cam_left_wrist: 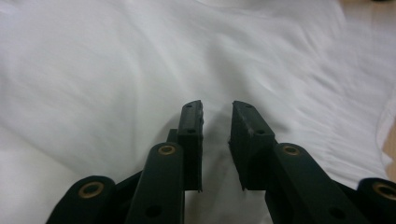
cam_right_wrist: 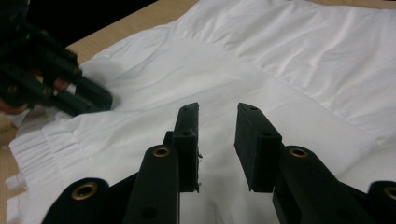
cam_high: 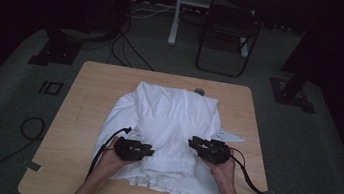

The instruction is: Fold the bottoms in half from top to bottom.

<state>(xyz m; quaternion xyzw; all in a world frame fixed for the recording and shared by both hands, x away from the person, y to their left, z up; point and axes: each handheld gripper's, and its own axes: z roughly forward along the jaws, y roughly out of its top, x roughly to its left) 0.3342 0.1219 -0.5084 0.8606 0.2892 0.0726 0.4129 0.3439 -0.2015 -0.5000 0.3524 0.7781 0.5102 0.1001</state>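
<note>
White garment is spread mid-frame on the worktop; left gripper and right gripper fingers are kept narrowly parted, nothing gripped.

One white garment, spread on one wooden table. Two grippers — left gripper and right gripper — each with two black jaws, standing apart with nothing between them. Two hands gripping them: left hand, right hand. One small round object at the table's far edge. Beyond the table, one dark folding chair and one white post — plus several cables on the floor, too dim to number.
</note>
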